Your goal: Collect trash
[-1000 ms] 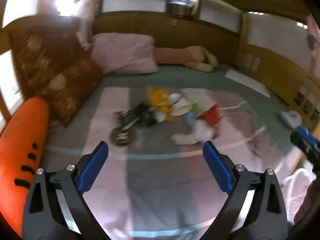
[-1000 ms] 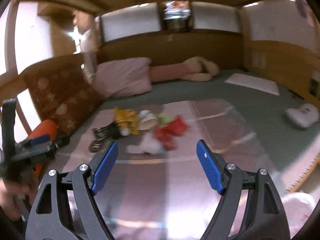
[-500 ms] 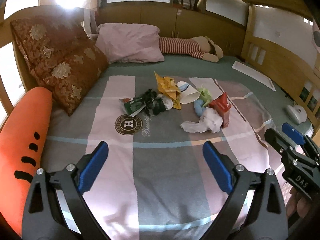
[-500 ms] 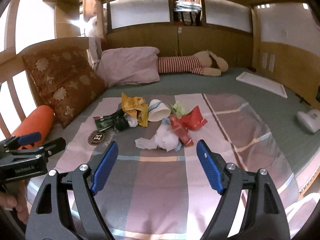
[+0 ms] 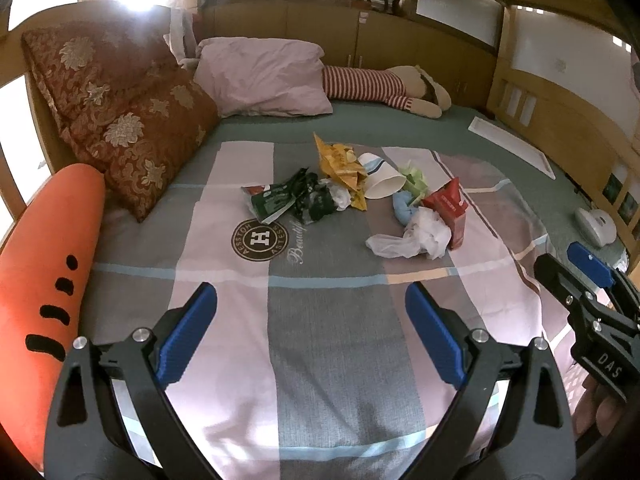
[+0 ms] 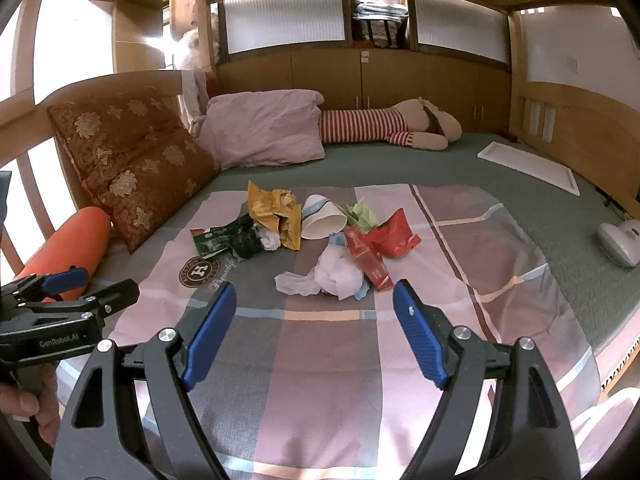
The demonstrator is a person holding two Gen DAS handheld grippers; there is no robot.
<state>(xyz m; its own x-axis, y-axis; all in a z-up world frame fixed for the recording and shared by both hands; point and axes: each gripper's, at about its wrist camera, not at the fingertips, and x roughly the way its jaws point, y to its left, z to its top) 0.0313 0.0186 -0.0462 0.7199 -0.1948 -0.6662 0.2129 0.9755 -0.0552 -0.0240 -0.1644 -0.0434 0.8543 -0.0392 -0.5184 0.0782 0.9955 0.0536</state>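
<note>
A heap of trash lies mid-bed on the checked blanket: a yellow snack bag, a white paper cup on its side, a green wrapper, a red carton and a crumpled white plastic bag. The right wrist view shows the same cup, red carton and white bag. My left gripper is open and empty, well short of the heap. My right gripper is open too, just short of the white bag.
Brown flowered cushions, a pink pillow and a striped plush toy line the far side. An orange carrot cushion lies at the left. A white tray and a small white device sit at the right.
Both views have steadied from motion blur and drawn a little closer to the trash heap. Both grippers have stayed open.
</note>
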